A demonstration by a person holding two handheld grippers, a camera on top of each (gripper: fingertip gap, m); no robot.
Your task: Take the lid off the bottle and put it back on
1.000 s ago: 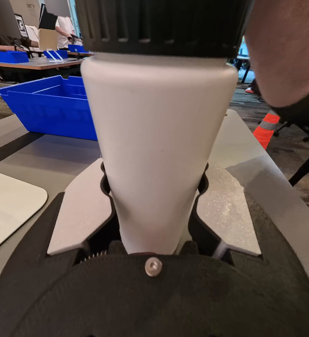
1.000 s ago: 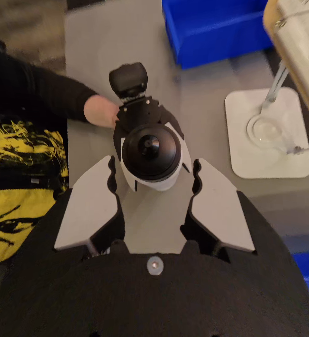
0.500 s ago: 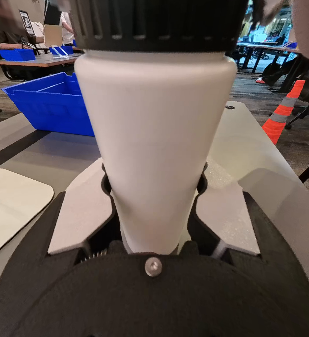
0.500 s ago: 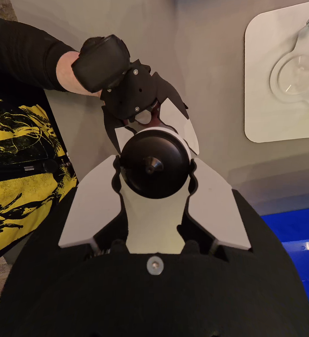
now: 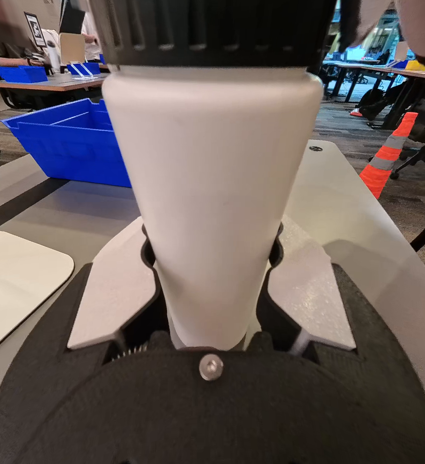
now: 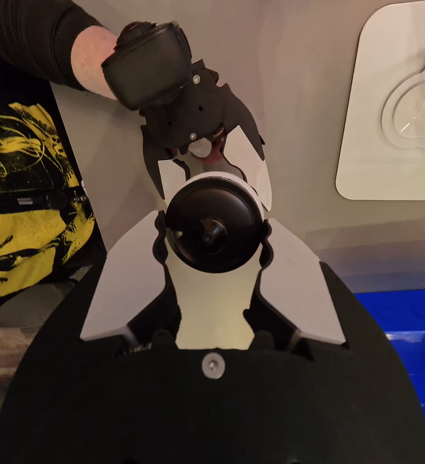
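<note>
Left wrist view: my left tool (image 5: 211,253) is clamped on the lower body of the white bottle (image 5: 211,188), one finger pressed to each side, and the bottle stands upright over the grey bench (image 5: 332,213). I cannot see whether its base touches the bench. The ribbed black lid (image 5: 216,30) sits on the neck with only a thin seam showing, so I judge the removal not yet done; refitting also remains. A blue bin (image 5: 63,143) stands behind on the left, a white board (image 5: 13,276) lies on the bench at left, and an orange cone (image 5: 387,155) stands on the floor to the right. Right wrist view: I look straight down on the lid (image 6: 212,227). My right tool (image 6: 212,231) brackets it, the finger notches at or just against the rim on both sides; contact looks made, but I cannot tell if the grip is firm. Below, the left tool (image 6: 216,180) holds the bottle (image 6: 255,198), with my left forearm (image 6: 91,65) reaching in across the bench (image 6: 294,100) from the upper left. Pose judgement: right tool vertical over the lid, set for a twist.
</note>
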